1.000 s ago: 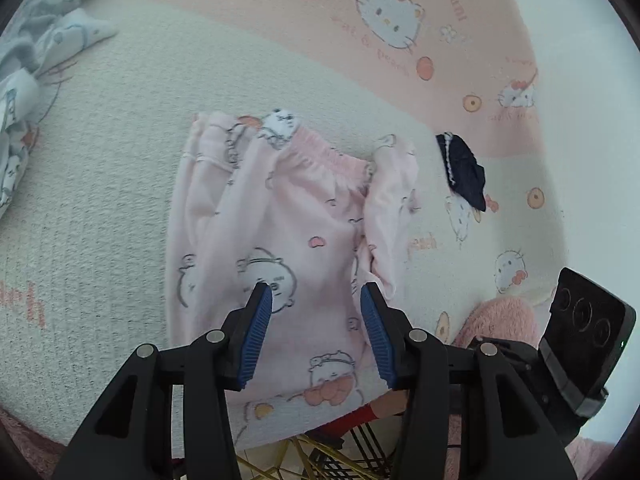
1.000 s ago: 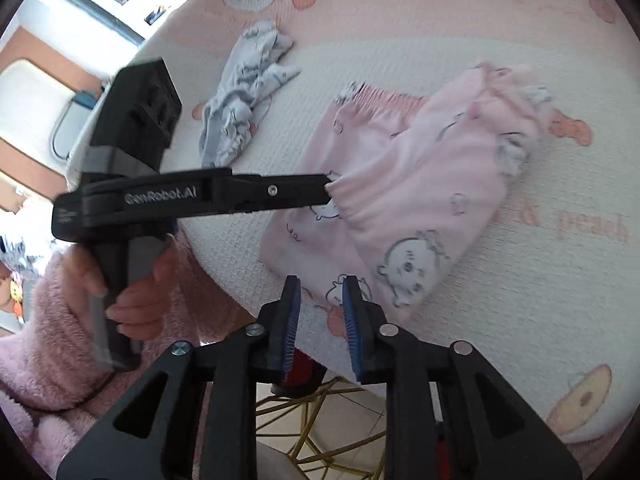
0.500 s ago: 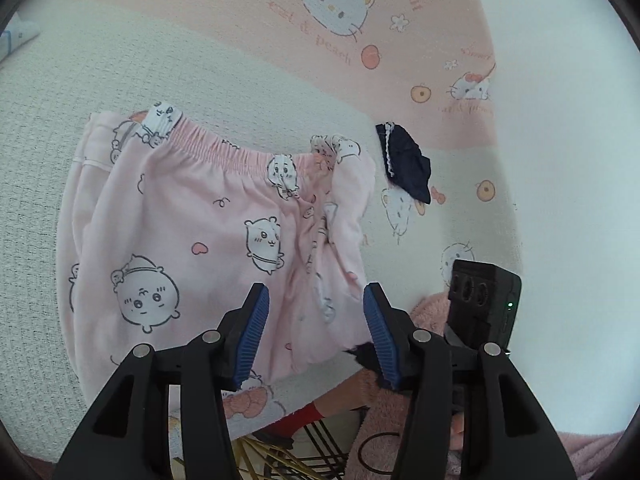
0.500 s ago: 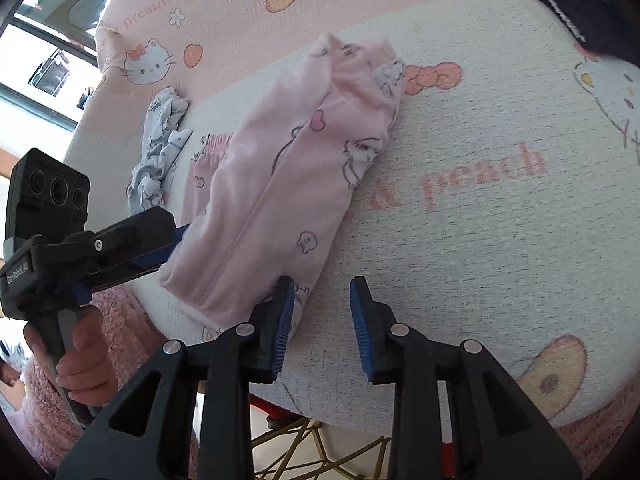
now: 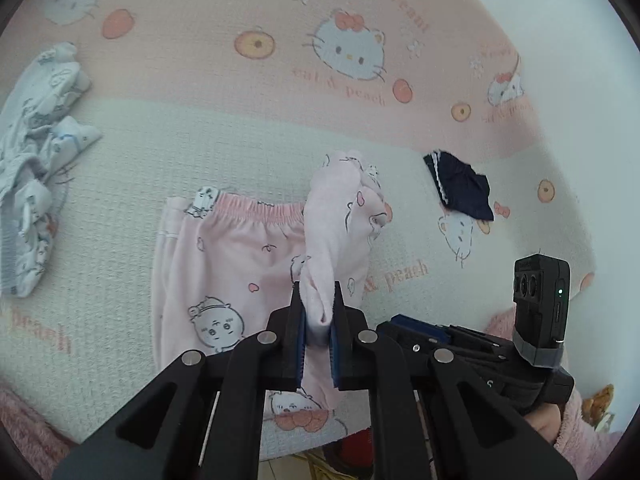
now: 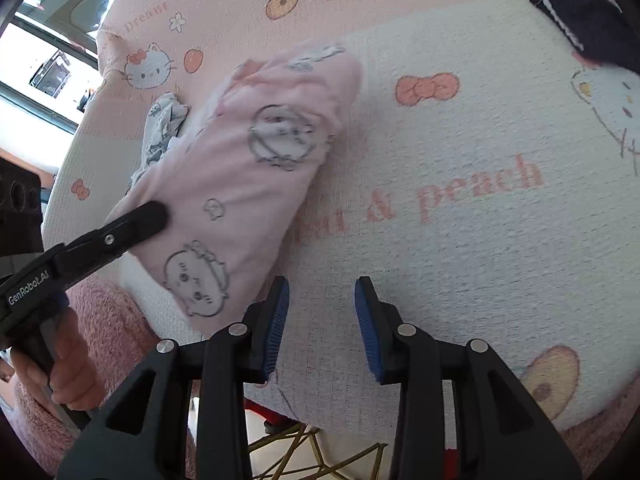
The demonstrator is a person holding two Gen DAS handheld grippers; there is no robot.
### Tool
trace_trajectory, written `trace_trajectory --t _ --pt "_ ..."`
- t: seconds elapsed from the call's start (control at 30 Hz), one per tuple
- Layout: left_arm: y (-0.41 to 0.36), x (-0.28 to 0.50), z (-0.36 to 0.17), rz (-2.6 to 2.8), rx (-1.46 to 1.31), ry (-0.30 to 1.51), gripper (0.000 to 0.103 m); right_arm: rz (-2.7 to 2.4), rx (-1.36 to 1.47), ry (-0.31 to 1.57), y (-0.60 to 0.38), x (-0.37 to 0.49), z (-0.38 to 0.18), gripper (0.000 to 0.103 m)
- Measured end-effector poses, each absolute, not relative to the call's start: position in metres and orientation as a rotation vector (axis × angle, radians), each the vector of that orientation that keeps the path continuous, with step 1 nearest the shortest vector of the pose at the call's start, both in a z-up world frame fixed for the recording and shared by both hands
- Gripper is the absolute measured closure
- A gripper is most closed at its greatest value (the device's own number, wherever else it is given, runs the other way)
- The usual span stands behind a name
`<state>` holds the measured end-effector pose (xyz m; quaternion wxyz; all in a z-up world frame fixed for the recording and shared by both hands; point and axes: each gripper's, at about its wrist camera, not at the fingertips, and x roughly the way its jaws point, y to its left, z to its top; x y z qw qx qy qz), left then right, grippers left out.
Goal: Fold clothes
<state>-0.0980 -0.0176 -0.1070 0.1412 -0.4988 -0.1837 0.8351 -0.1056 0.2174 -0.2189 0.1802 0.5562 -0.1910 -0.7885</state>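
**Pink trousers pinched and lifted**

The left hand-held gripper (image 5: 319, 332) has its jaws closing on a fold of the soft pink cotton trousers with little cartoon faces (image 5: 224, 264). The blue pads (image 5: 301, 334) press on the cloth from both sides, and the pinched part stands up off the surface like a little tent. The rest of the trousers lie flat on the white and pink cartoon-cat cloth (image 5: 132, 160) that covers the round tabletop, with the stretchy waistband at the far side.

The right hand-held gripper (image 6: 322, 330) has its jaws opening. Nothing is between them (only the bare cloth shows in the gap). It hovers over the near edge of the tabletop, just beside the lifted trouser leg.

A crumpled white and blue piece of clothing (image 5: 36, 160) lies at the far left, well apart from the trousers. A small dark navy piece of clothing with white trim (image 5: 460, 188) lies to the right. A hand in a fluffy pink sleeve (image 6: 112, 332) holds the left gripper's handle.
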Motion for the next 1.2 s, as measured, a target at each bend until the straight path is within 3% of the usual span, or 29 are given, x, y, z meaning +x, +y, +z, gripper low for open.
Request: trace_trajectory --t 0.13,0.37,0.57,0.7,0.9,0.97,1.07,1.2 --pt "-0.056 -0.079 -0.101 2.505 -1.483 -0.587 0.093 -2.268 1.459 -0.445 0.199 -0.117 -0.186 0.065" --pt "-0.099 -0.072 -0.152 2.466 -1.716 -0.717 0.093 -2.242 1.407 -0.21 0.12 -0.15 -0.174 0.064" --pt "-0.089 -0.085 -0.164 2.408 -1.741 -0.646 0.093 -2.295 1.324 -0.165 0.096 -0.158 -0.165 0.064" --pt "-0.077 -0.087 -0.176 2.336 -1.809 -0.607 0.092 -2.311 1.323 0.006 0.071 -0.165 -0.171 0.064" --pt "-0.104 -0.083 -0.167 2.331 -1.899 -0.684 0.078 -2.25 1.426 0.057 0.075 -0.182 -0.208 0.064" --pt "-0.116 -0.08 -0.138 2.455 -1.816 -0.609 0.077 -2.248 1.427 0.049 0.078 -0.18 -0.202 0.064" --pt "-0.123 -0.092 -0.113 2.518 -1.692 -0.489 0.076 -2.274 1.386 -0.126 0.098 -0.174 -0.18 0.064" --pt "-0.107 -0.136 -0.119 2.466 -1.578 -0.384 0.077 -2.326 1.403 -0.329 0.13 -0.174 -0.173 0.062"
